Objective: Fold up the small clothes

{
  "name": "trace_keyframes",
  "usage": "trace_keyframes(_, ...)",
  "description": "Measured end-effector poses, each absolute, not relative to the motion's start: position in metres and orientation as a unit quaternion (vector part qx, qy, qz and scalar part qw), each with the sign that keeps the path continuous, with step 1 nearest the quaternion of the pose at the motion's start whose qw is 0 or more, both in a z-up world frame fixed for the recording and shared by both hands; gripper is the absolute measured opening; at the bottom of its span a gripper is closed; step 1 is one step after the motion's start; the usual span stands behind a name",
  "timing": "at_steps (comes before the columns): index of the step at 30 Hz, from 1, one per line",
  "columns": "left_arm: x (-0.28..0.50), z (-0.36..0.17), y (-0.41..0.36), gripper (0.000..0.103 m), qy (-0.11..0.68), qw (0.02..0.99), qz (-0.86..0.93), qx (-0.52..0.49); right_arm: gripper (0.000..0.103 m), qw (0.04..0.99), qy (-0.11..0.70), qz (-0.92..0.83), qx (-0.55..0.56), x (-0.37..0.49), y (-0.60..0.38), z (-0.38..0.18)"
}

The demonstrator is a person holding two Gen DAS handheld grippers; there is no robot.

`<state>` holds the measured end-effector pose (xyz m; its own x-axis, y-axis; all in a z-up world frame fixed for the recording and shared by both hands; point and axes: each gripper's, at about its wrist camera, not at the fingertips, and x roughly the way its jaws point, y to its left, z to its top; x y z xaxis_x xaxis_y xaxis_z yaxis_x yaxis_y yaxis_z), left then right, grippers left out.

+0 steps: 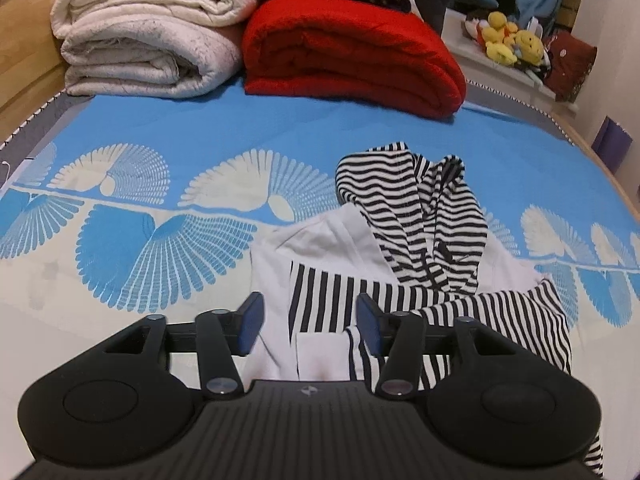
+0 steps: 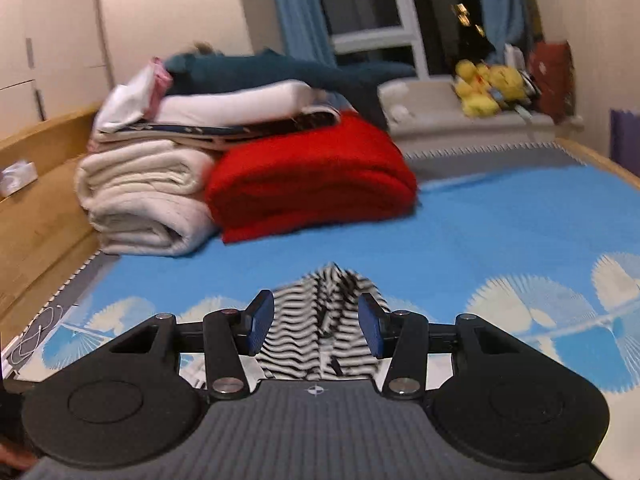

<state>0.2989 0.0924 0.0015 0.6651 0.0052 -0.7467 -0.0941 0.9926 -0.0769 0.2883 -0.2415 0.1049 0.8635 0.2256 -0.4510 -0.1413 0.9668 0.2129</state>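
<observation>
Black-and-white striped garment [image 1: 420,232], red blanket [image 1: 352,48]

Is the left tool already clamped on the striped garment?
No: the left tool is open, its blue pads apart above the striped garment, gripping no cloth.

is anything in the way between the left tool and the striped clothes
Nothing visible. The left tool is open right above the striped garment, with only the garment's fabric between its fingers. The red blanket lies far behind.
</observation>
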Motion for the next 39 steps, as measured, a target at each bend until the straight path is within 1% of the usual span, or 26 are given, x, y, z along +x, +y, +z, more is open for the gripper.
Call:
trace_keyframes(1, 0.298, 0.002, 0.092, 0.07, 0.404, 0.913, 0.028, -0.055, 0.048, 0.962, 0.24, 0.098, 0.081, 0.286, -0.241, 0.099)
trace_keyframes(3, 0.298, 0.001, 0.092, 0.074, 0.398, 0.915, 0.03, -0.051, 0.048, 0.959, 0.256, 0.104, 0.071, 0.286, -0.24, 0.08)
trace_keyframes(5, 0.298, 0.0, 0.091, 0.077, 0.393, 0.918, 0.033, -0.044, 0.048, 0.953, 0.279, 0.102, 0.064, 0.294, -0.241, 0.069)
trace_keyframes(7, 0.299, 0.001, 0.09, 0.082, 0.383, 0.922, 0.038, -0.042, 0.048, 0.952, 0.278, 0.104, 0.069, 0.3, -0.241, 0.067)
trace_keyframes(9, 0.299, 0.002, 0.088, 0.083, 0.37, 0.927, 0.043, -0.04, 0.048, 0.954, 0.275, 0.102, 0.065, 0.305, -0.242, 0.067)
trace_keyframes(14, 0.302, 0.003, 0.069, 0.083, 0.345, 0.938, 0.046, -0.015, 0.048, 0.953, 0.281, 0.099, 0.055, 0.316, -0.242, 0.062)
trace_keyframes(20, 0.312, 0.005, 0.06, 0.083, 0.338, 0.939, 0.044, -0.045, 0.048, 0.955, 0.281, 0.093, 0.037, 0.319, -0.243, 0.059)
trace_keyframes(31, 0.318, 0.004, 0.051, 0.082, 0.325, 0.943, 0.048, -0.04, 0.048, 0.954, 0.288, 0.069, 0.037, 0.322, -0.265, 0.051)
trace_keyframes(35, 0.317, 0.003, 0.049, 0.078, 0.319, 0.945, 0.053, -0.035, 0.048, 0.955, 0.287, 0.063, 0.043, 0.321, -0.274, 0.052)
trace_keyframes(38, 0.316, 0.0, 0.05, 0.067, 0.317, 0.947, 0.05, -0.027, 0.048, 0.954, 0.288, 0.064, 0.046, 0.321, -0.278, 0.053)
trace_keyframes(39, 0.316, -0.002, 0.051, 0.059, 0.319, 0.946, 0.049, -0.025, 0.045, 0.955, 0.287, 0.065, 0.047, 0.32, -0.279, 0.053)
